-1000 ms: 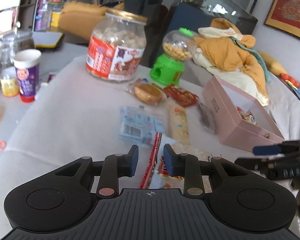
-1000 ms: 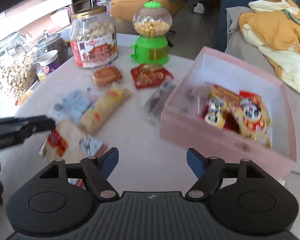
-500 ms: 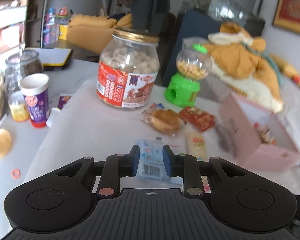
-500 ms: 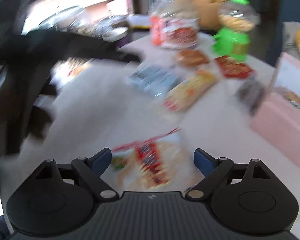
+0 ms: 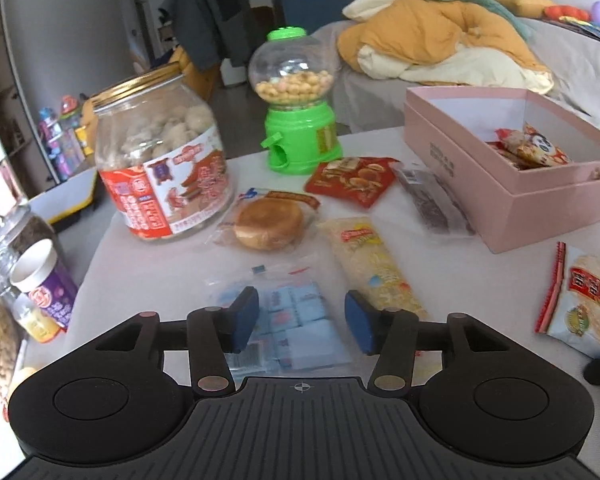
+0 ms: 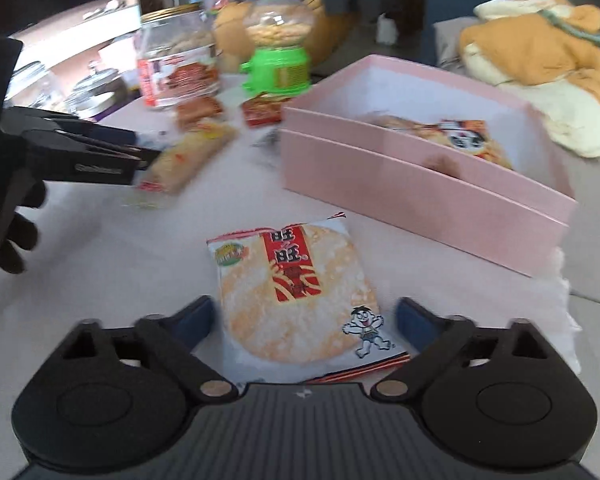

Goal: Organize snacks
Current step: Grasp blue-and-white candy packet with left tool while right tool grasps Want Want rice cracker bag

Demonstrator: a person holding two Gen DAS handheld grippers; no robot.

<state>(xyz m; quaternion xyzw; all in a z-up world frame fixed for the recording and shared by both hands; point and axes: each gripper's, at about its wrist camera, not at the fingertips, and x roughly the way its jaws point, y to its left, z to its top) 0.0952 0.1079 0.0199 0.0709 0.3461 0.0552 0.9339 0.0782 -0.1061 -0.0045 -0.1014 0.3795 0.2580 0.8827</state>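
A clear bag of blue sweets (image 5: 292,320) lies on the white table under my left gripper (image 5: 301,322), whose jaws are opening and stand either side of it without pressing. A rice cracker packet (image 6: 296,296) lies flat between the widening jaws of my right gripper (image 6: 304,320), which do not touch it; it shows at the right edge in the left wrist view (image 5: 584,300). The pink box (image 6: 420,184) holds several snack packets (image 6: 456,140). A yellow noodle-like packet (image 5: 374,268), a wrapped bun (image 5: 268,224), a red packet (image 5: 350,180) and a dark packet (image 5: 432,204) lie loose.
A big cookie jar (image 5: 164,164) and a green candy dispenser (image 5: 296,116) stand at the table's back. A purple cup (image 5: 44,288) and glass jars (image 5: 4,240) sit at the left. Orange bedding (image 5: 440,40) lies behind the pink box (image 5: 500,172).
Both grippers opened wider. The left one swung over the blue sweets bag. The right one dropped onto the rice cracker packet, which now lies between its jaws.
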